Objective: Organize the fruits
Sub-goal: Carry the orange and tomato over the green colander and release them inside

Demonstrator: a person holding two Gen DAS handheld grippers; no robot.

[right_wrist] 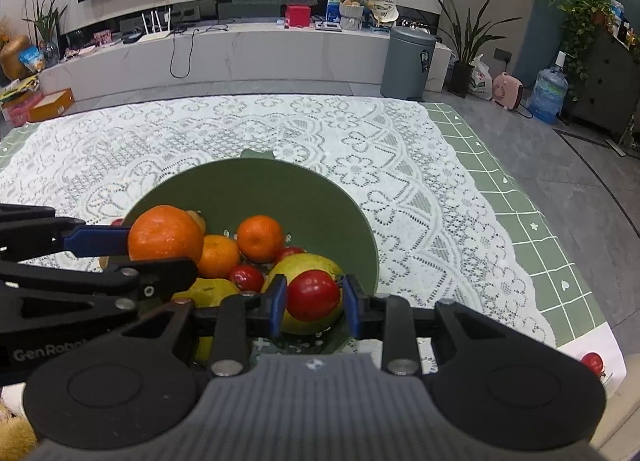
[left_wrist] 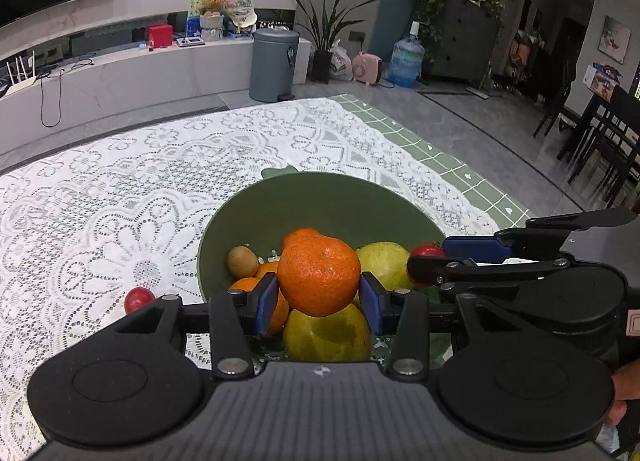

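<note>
Jaws clenched both sides: left gripper (left_wrist: 319, 301) grasps orange (left_wrist: 319, 275), right gripper (right_wrist: 314, 303) grasps red fruit (right_wrist: 314, 295), both above green bowl (left_wrist: 320, 197) heaped with fruit. Risk: dropped orange strikes heap, rolls over rim onto lace cloth (left_wrist: 120, 201).

A dull green bowl (right_wrist: 304, 197) holds an orange mandarin (left_wrist: 319, 275), yellow-green pears (left_wrist: 326, 333), a brown kiwi (left_wrist: 242, 261) and a glossy red tomato (right_wrist: 313, 295). The white lace tablecloth (left_wrist: 120, 201) has a flower pattern over a green mat (right_wrist: 532, 221) with white grid lines.
</note>
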